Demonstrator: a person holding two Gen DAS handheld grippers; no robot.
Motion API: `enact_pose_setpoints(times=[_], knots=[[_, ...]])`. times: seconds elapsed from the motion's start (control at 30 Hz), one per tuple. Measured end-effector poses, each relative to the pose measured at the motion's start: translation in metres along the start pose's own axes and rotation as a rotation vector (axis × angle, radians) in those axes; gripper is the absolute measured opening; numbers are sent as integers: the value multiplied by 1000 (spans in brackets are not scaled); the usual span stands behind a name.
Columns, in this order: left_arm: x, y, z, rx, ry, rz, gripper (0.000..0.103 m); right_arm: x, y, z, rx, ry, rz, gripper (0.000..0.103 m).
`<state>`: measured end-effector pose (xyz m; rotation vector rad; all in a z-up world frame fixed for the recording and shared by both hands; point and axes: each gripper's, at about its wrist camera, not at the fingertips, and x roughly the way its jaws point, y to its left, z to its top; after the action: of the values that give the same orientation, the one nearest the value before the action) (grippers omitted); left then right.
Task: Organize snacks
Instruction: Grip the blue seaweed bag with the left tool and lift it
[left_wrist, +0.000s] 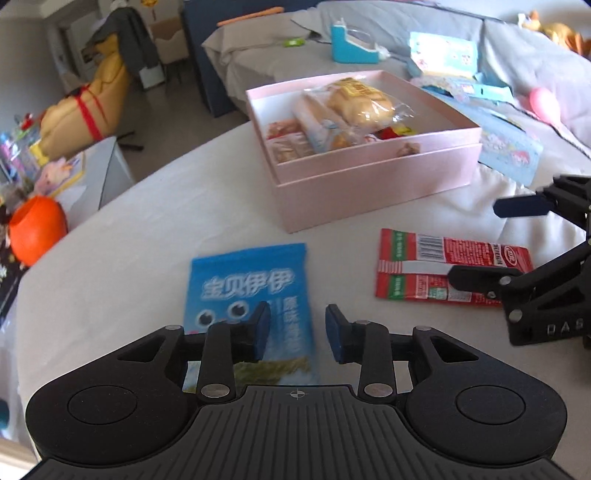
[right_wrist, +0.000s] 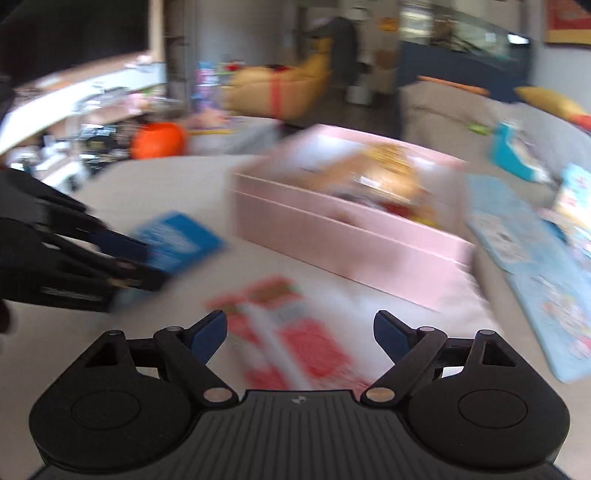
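Pads of the left gripper (left_wrist: 297, 332) are held slightly apart above the blue snack packet (left_wrist: 255, 295), nothing pinched. The right gripper (right_wrist: 300, 338) is spread wide over the red snack packet (right_wrist: 291, 332), presumably for pickup. Both packets lie flat near the pink box (left_wrist: 369, 177), where bagged bread (left_wrist: 364, 101) and other snacks are already packed.

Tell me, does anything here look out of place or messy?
Two snacks lie outside the pink box: a blue packet and a red packet on the white cover. Inside, bread bags are heaped unevenly.
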<state>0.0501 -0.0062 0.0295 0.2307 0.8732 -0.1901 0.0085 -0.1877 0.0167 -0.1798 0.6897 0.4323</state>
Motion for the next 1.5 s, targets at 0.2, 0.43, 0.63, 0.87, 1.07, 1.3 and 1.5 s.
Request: enact_pose_setpoints(times=[0.2,0.43,0.63,0.87,1.07,1.3,1.5], knots=[[6,-4,5,-3,16,-82,67,3,-26,-17,156,-5,58,88],[-6,17,-5,-30,-36,-41,65,7,-29,-22,168,-16,75,91],[12,35,-7,-49,9,33,79,5,-29,-22,166,-15,79,93],[25,64,-6,-211,15,-8,86,5,-28,-22,163,-13,76,93],[25,82,-6,-276,8,-81,88,5,-28,-22,156,-9,80,95],[11,68,-22,-281,-17,-112,87,9,-24,-18,90,34,108,103],[-10,42,-46,-256,-55,-91,84,12,-10,-17,4,72,55,103]])
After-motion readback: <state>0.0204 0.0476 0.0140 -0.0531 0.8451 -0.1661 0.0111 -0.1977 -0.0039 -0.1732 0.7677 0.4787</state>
